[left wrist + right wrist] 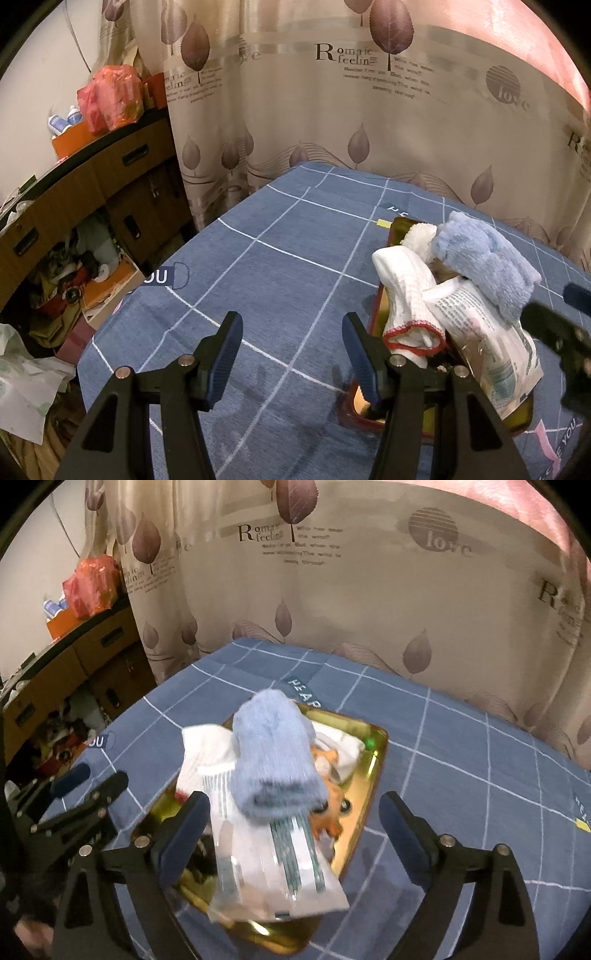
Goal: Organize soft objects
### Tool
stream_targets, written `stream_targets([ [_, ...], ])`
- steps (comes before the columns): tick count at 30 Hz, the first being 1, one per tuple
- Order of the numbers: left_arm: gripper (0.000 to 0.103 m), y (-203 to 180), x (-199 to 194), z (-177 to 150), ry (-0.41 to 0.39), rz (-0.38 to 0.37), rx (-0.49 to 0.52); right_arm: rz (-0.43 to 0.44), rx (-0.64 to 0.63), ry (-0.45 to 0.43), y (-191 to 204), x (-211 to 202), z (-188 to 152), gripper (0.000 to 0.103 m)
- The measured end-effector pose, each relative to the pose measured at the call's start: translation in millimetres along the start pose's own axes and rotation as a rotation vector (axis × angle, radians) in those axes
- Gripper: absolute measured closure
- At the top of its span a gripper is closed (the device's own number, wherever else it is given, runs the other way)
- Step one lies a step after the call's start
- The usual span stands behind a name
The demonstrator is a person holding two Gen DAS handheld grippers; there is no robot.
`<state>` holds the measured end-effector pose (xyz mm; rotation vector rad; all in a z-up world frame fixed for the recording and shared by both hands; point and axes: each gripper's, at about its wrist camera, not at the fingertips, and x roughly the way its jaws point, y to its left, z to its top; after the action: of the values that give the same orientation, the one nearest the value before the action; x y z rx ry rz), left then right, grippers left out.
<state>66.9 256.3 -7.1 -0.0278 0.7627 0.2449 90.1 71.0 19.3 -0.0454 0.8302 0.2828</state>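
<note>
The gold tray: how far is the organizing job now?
Done: blue fluffy cloth, white glove and plastic packet lie piled in the gold tray. In hand: nothing; right gripper and left gripper are open. Left: nothing soft lies loose on the bedspread.

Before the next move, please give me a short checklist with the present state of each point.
1. Right gripper open, nothing pressed between its pads: ok.
2. Left gripper open and empty: ok.
3. Blue towel lies on top of the pile: ok.
4. White cloth fully inside the gold tray: not ok, it hangs over the rim.
5. Plastic packet inside the tray: not ok, it sticks out over the near edge.
6. Pile stable: cannot tell.
</note>
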Motion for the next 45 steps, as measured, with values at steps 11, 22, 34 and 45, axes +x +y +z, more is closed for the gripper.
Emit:
stream_targets([
  [11, 0.045, -6.7, -4.2, -2.1, -0.011, 0.009, 0.029, -0.019, 0.024, 0.028, -3.5, -11.7, -38.9, 0.005],
  [22, 0.045, -10.0, -6.6, -4.1, -0.009, 0.006, 0.041, -0.015, 0.016, 0.045, 3.2, -10.5, -48.3, 0.004],
  [34, 0.045, -10.9, -5.2, -3.6, -0.008, 0.006, 0.045, -0.005, 0.014, 0.049, 6.0, -10.8, -50.1, 0.004],
  [45, 0.045, -10.9, -4.6, -4.5, -0.008, 0.008, 0.047, 0.004, 0.007, 0.063, 8.9, -8.6, -51.8, 0.004],
])
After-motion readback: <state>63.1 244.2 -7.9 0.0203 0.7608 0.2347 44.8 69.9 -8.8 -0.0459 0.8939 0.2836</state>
